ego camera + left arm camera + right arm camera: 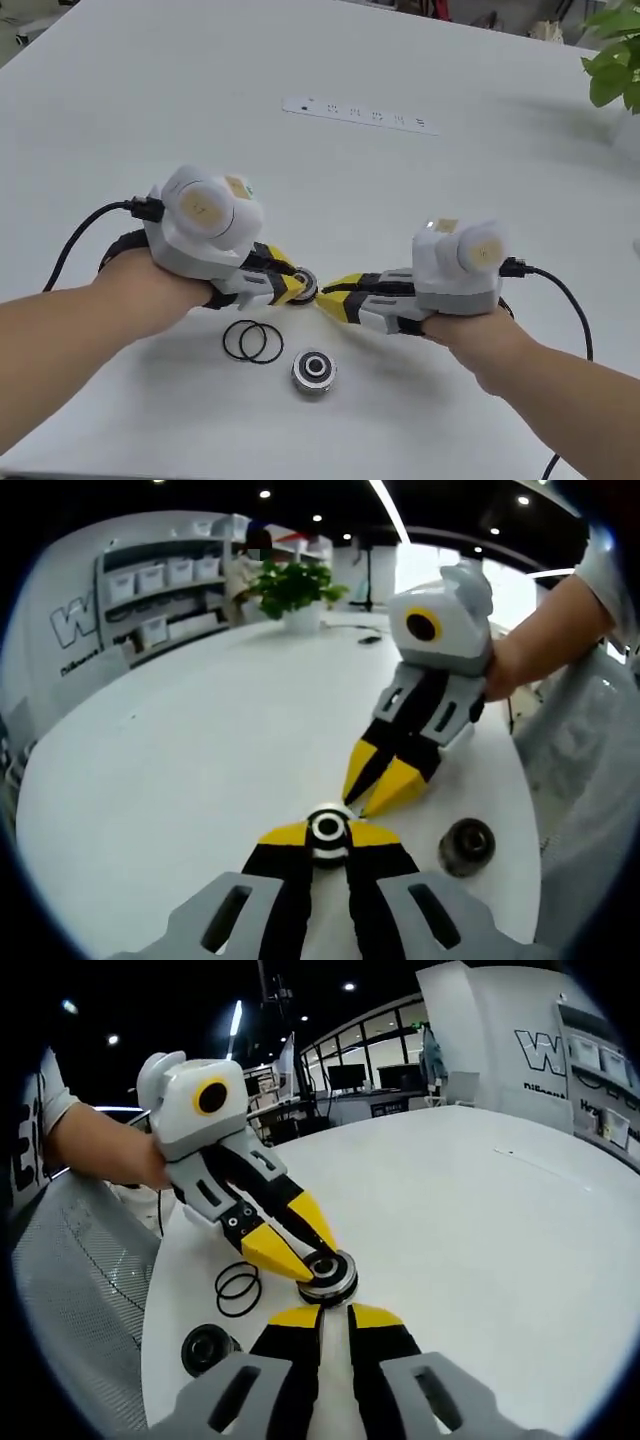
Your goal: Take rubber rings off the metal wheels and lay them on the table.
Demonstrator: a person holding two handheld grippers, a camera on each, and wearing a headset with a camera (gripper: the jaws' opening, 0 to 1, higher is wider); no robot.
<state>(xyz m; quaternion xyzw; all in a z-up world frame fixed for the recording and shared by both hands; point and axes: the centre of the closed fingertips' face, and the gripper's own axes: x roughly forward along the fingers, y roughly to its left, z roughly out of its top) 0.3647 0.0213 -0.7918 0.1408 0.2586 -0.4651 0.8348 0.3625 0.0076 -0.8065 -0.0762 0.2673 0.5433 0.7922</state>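
Note:
My left gripper (297, 288) is shut on a small metal wheel (306, 284), held just above the white table (420, 200). In the left gripper view the wheel (328, 826) sits between my yellow tips. My right gripper (323, 296) points at it from the right, jaws nearly together, tips touching the wheel's rim (331, 1276). Whether those tips pinch the wheel's black rubber ring cannot be told. Two loose black rubber rings (252, 341) lie overlapping on the table in front of the left gripper. A second wheel (314, 369) lies flat beside them.
A white power strip (358, 114) lies further back on the table. A green plant (615, 55) stands at the far right corner. Black cables (85, 232) trail from both grippers. The table's near edge runs just below the second wheel.

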